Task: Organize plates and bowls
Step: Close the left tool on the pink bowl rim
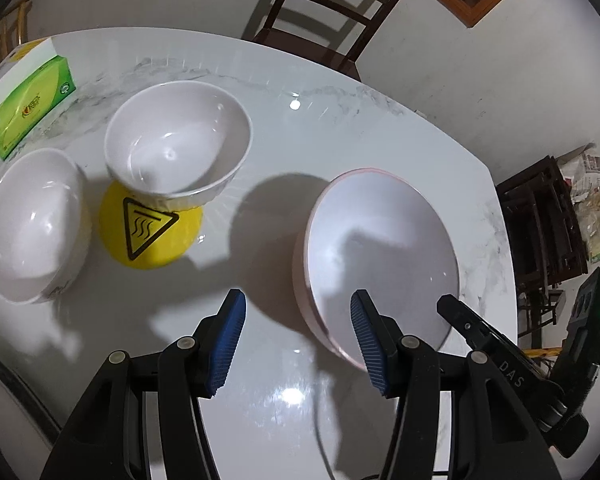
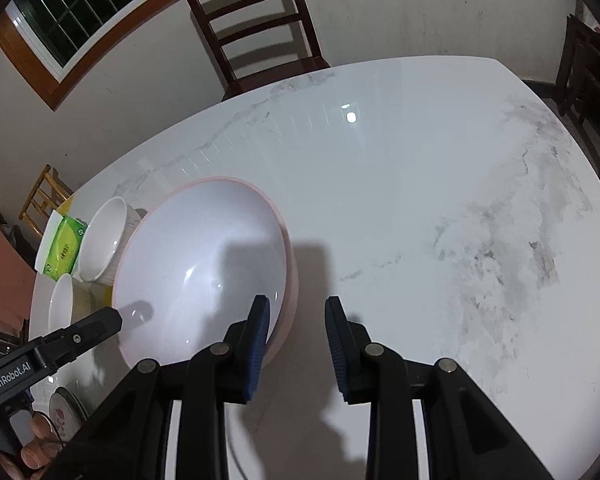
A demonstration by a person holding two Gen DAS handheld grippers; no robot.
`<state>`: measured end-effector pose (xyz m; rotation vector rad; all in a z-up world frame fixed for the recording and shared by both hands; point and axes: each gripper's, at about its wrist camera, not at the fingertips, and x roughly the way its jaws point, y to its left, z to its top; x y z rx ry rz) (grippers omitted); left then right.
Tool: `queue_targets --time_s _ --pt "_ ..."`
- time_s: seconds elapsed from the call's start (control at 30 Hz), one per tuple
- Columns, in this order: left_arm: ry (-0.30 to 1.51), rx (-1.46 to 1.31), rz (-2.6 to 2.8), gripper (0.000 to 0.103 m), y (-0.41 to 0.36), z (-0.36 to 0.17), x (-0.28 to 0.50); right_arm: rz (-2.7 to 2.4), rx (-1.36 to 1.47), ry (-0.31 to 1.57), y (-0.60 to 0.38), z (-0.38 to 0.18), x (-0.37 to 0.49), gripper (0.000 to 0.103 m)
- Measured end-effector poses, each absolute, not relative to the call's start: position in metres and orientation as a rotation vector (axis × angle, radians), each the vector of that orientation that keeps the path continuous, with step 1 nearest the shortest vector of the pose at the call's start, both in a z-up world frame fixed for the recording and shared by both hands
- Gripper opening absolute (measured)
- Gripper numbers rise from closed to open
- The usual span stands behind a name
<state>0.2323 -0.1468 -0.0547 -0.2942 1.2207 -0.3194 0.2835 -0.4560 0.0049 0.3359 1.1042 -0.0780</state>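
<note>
A large white bowl with a pink outside [image 1: 380, 256] [image 2: 204, 264] stands on the marble table. My left gripper [image 1: 298, 296] hangs open over its near left rim, with the right pad overlapping the bowl in the picture. My right gripper [image 2: 297, 302] is narrowly open at the bowl's right edge, and only table shows between its pads. Two smaller white bowls sit to the left. One [image 1: 180, 140] rests on a yellow hot-warning disc [image 1: 152, 232] and the other [image 1: 34, 224] stands beside it. A flowered plate [image 2: 66, 408] lies at the near left edge.
A green tissue box [image 1: 28, 112] [image 2: 64, 250] stands at the table's far left. A dark wooden chair [image 2: 256, 28] is behind the far edge, with more chairs [image 1: 540, 224] on the right. The table's right half [image 2: 440, 200] is bare marble. A hand [image 2: 36, 444] holds the left gripper.
</note>
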Motion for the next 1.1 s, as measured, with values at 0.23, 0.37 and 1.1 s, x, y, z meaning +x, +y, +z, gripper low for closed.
queue_targets --time_s 0.23,0.37,1.1 --pt "1.233 -0.262 -0.302 0.036 -0.159 -0.065 0.243 -0.085 0.32 1.12 -0.449 -0.004 0.292 0.029" --pt "1.249 -0.275 -0.311 0.023 -0.159 -0.071 0.244 -0.079 0.324 1.125 -0.447 -0.008 0.293 0.029" --pt "1.237 -0.267 -0.346 0.013 -0.137 -0.052 0.196 -0.062 0.296 1.119 -0.42 0.012 0.237 0.018"
